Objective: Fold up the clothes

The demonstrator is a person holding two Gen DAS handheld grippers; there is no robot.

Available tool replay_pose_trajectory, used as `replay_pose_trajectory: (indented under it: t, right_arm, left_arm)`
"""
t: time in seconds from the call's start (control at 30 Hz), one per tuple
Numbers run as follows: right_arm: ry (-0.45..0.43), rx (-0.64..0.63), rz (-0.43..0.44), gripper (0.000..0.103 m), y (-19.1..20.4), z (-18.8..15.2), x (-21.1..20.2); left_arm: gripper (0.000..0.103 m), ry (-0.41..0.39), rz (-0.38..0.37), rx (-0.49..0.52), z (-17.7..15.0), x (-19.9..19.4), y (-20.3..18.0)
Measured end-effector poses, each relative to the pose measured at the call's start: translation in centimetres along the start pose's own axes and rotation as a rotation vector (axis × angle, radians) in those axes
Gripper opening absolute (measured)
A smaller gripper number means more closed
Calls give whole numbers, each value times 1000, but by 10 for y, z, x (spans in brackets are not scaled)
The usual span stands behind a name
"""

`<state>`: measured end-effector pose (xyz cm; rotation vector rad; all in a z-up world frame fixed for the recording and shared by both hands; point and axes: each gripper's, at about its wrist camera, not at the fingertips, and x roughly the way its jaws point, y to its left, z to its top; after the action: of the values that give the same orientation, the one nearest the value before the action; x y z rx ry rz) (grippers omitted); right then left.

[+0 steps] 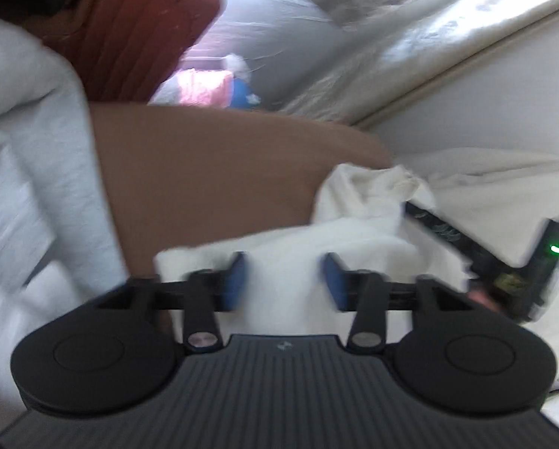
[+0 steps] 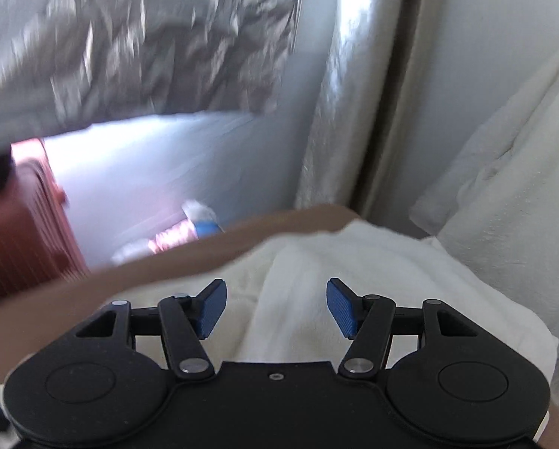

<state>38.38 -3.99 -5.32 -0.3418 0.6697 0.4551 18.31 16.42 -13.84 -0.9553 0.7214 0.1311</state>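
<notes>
Two grippers over white cloth on a brown surface; both views smeared by motion.

Left gripper: blue pads stand apart, white garment bunched between them and under them; blur hides whether the pads press the cloth, so grip cannot be told. Right gripper: jaws parted, released, blue pads clear of the white garment, which lies spread just below and ahead of them. Garment rests on the brown surface, its far edge rumpled. In the left view the right gripper's black body with a green light pokes through the cloth at right. Pale grey fabric at left. Beyond: red ribbed case, pink and blue items on the floor, crinkled silver sheeting, cream fabric hanging at right.
</notes>
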Motion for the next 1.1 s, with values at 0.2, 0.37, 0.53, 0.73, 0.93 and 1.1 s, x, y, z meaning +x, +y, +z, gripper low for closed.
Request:
replay_pose_trajectory:
  t: [0.2,0.37,0.53,0.73,0.93,1.1]
  right_arm:
    - [-10,13,-65,33,-8,-29,22]
    - [-125,48,-78,11,-21,-30,-3]
    - [-232,130,-35,11,-40,-16,-40]
    - [-313,228,74,11,-50,10,-66]
    - [-173,237,139,24,-39,17,-23]
    - [-167,265,139,55,-34,4,-31]
  left_arm:
    - [2,-46,51,229,-6,-10,-36]
    - [2,-94,65,312,-9,-19,-53]
    - [2,-116,38,343,-7,-28,-54]
    - [0,-180,131,365,-8,-42,-52]
    - [0,-105,116,238,-2,-33,-26]
    - [1,-94,84,230,-1,-32,-27]
